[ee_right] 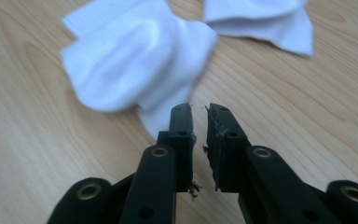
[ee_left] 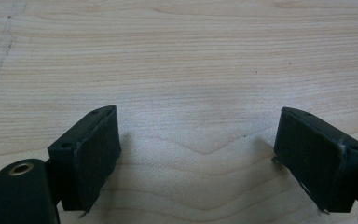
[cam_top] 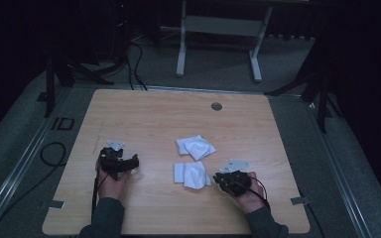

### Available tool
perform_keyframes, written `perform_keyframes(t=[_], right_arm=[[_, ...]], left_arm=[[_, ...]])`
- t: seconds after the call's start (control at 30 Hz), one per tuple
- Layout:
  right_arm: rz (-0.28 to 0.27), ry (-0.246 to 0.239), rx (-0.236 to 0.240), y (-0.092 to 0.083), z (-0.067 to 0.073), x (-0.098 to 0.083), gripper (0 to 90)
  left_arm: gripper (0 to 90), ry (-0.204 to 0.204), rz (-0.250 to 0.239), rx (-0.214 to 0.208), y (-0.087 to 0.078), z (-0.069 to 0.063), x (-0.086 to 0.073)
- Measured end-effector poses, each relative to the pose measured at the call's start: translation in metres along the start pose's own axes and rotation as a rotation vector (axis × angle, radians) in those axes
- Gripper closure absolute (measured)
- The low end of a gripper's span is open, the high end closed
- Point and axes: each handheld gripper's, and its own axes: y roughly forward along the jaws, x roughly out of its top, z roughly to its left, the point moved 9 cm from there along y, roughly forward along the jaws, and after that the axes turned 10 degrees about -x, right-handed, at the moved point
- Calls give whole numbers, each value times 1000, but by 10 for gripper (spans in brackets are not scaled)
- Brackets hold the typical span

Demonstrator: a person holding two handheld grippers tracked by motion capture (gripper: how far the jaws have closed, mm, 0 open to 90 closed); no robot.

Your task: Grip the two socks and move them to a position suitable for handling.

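Left tongs (cam_top: 131,163) wide open over bare wood, right tongs (ee_right: 199,109) nearly closed, empty, just beside near sock (ee_right: 135,60).

- Bare table (ee_left: 191,70) lies ahead of the left gripper (cam_top: 129,164).
- Just ahead of the right gripper (ee_right: 199,112), two white cloths (ee_right: 135,60) (ee_right: 261,18) block the way.

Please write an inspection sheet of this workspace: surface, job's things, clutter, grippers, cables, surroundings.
Surface: light wooden table, round grey grommet near the far edge.
Job's things: two crumpled white cloths, nearer cloth and farther cloth, lying apart.
Clutter: nothing seen.
Grippers: left gripper open over bare wood; right gripper nearly closed, narrow gap, holding nothing, beside the nearer cloth.
Cables: black cables on the floor behind the table.
Surroundings: grey floor, white metal frame.
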Motion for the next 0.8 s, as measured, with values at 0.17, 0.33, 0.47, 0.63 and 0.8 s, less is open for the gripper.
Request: perform_keyframes(t=[0.17, 0.33, 0.47, 0.63, 0.8], right_arm=[[-10, -14, 35, 2, 12, 10, 735], [-22, 0, 48, 4, 17, 19, 685], [-12, 4, 56, 9, 20, 24, 651], [31, 6, 67, 20, 26, 26, 592], [50, 10, 84, 24, 32, 28, 569]], left_arm=[[143, 0, 0, 0, 0, 0, 0], [143, 0, 0, 0, 0, 0, 0], [143, 0, 0, 0, 0, 0, 0], [143, 0, -1, 0, 0, 0, 0], [143, 0, 0, 0, 0, 0, 0]])
